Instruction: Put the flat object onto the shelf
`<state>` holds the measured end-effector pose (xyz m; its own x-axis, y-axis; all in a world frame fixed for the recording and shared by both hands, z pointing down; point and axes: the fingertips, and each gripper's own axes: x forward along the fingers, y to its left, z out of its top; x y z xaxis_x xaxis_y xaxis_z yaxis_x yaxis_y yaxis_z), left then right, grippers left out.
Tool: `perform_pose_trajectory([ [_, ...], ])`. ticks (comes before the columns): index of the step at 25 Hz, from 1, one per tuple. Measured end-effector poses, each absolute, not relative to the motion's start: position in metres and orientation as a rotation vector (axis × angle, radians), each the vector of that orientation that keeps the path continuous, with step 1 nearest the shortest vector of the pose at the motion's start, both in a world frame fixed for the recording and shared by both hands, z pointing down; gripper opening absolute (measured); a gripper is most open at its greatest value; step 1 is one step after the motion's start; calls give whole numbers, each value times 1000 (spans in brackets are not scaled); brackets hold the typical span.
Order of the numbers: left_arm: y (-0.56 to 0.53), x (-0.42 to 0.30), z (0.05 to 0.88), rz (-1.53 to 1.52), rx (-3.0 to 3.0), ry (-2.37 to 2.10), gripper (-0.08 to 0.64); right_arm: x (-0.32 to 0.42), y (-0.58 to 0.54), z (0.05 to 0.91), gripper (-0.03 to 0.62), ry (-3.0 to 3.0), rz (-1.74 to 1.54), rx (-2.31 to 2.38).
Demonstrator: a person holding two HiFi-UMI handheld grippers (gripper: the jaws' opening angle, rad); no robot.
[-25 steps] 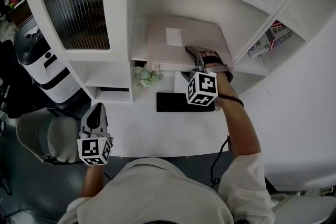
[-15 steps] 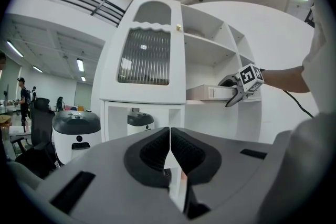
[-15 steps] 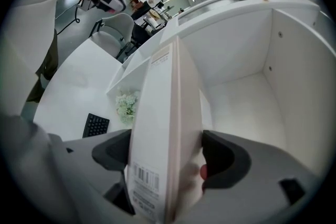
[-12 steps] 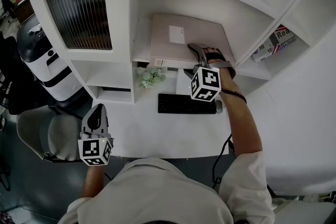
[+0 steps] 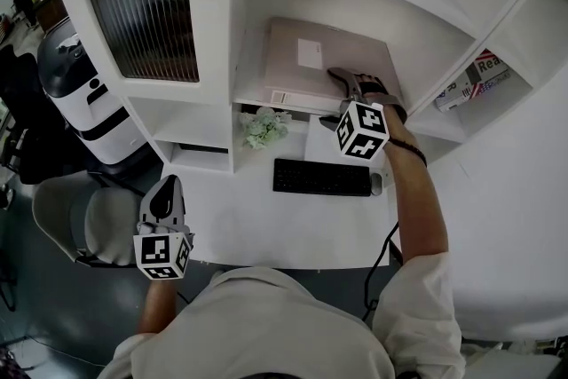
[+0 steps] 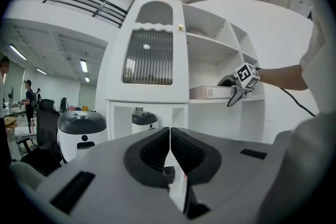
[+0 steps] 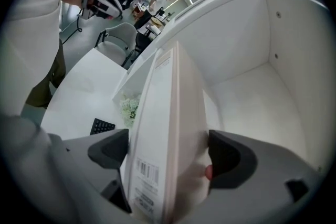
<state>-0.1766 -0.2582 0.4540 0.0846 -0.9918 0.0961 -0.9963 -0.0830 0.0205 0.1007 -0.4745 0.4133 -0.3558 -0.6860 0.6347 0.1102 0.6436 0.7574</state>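
A flat pale pink box (image 5: 306, 65) lies on the middle shelf (image 5: 251, 77) of the white cabinet, its front edge sticking out a little. My right gripper (image 5: 343, 98) straddles the box's right front corner. Its jaws are opening: in the right gripper view the box (image 7: 163, 123) stands between the pads, with a gap at the left pad (image 7: 109, 148). My left gripper (image 5: 165, 189) hangs low at the left, away from the cabinet. It is shut with nothing in it (image 6: 170, 136).
Below the shelf, a black keyboard (image 5: 321, 177) and a mouse (image 5: 376, 184) lie on the white desk, with a small bunch of pale flowers (image 5: 264, 127) beside them. Books (image 5: 475, 80) fill the right cubby. A glass cabinet door (image 5: 146, 22), a white machine (image 5: 75, 84) and a chair (image 5: 84, 226) are at left.
The right gripper's jaws have spread wider round the box, which stays lying on the shelf. The left gripper has hardly moved.
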Motion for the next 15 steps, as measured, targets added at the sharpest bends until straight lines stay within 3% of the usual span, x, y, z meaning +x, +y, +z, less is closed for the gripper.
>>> perform_pose_trajectory([
  [11,-245,-179,452,79,2245,-2082,6,102,-467,410,488,-1737,-914,464],
  [15,-242,-178,452,73,2257,-2069,6,104,-453,404,446,-1748,-942,481],
])
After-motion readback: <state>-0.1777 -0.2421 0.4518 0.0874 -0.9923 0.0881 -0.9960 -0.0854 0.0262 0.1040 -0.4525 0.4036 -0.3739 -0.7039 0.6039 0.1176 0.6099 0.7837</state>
